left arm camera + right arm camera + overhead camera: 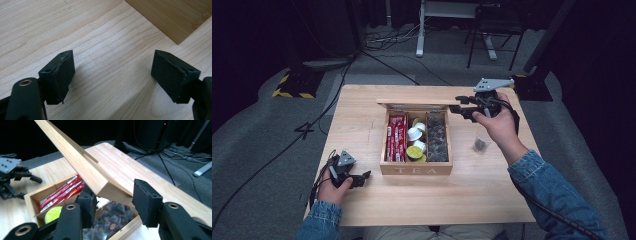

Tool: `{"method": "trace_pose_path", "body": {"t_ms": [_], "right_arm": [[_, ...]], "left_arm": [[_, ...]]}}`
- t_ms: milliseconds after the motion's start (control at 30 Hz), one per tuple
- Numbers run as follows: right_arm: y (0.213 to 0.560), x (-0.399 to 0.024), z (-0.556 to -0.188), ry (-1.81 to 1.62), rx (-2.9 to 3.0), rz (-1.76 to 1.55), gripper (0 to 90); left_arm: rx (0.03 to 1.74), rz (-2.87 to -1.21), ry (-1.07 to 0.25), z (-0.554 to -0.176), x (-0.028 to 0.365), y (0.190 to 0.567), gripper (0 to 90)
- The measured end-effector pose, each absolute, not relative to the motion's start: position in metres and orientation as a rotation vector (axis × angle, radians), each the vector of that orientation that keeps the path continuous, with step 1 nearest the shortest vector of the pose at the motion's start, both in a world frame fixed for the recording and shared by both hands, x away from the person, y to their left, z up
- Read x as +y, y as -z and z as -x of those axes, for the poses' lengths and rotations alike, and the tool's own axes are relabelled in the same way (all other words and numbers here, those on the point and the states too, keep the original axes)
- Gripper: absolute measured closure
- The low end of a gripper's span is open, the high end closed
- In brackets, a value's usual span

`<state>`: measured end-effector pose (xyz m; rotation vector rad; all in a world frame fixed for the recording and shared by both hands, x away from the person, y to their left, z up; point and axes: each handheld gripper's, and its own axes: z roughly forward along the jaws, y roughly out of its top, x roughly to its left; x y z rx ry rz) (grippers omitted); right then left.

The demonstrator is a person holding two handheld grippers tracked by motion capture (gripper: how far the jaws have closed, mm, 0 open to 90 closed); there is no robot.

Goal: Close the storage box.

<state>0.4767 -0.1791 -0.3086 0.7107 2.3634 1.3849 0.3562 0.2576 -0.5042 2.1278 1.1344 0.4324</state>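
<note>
A wooden tea box (416, 170) stands mid-table with its lid (412, 104) raised at the back. Red packets (396, 137) fill its left compartment, white and green capsules (416, 142) the middle, dark sachets (437, 140) the right. My right gripper (459, 107) hovers at the lid's right end. In the right gripper view the lid's corner (110, 187) sits between the jaws of my right gripper (113, 203), which stand open around it, with no clear pressing. My left gripper (362, 177) rests open on the table front left, nothing between its jaws (112, 75).
A small clear cup (480, 144) with something dark inside stands on the table right of the box, under my right forearm. The box's corner (175, 17) lies just ahead of the left gripper. Cables and stand legs cover the floor behind the table.
</note>
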Motion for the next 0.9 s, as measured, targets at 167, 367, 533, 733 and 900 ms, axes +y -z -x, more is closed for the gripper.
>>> {"method": "trace_pose_path", "body": {"t_ms": [167,367,533,733,900], "right_arm": [[0.320,-0.179,-0.461,-1.356,2.364,-0.680,53.0],[0.334,-0.179,-0.448,-1.344,2.352,-0.665,51.0],[0.343,-0.179,-0.440,-1.318,2.365,-0.654,49.6],[0.354,-0.178,-0.431,-1.295,2.365,-0.642,48.5],[0.366,-0.180,-0.426,-1.301,2.380,-0.656,45.2]], "left_arm": [[1.134,-2.128,-0.433,-0.356,0.258,0.504,19.6],[1.136,-2.127,-0.432,-0.356,0.257,0.504,19.5],[1.137,-2.126,-0.432,-0.356,0.257,0.504,19.6],[1.137,-2.128,-0.432,-0.356,0.257,0.504,19.6],[1.137,-2.126,-0.432,-0.356,0.257,0.504,19.6]]}}
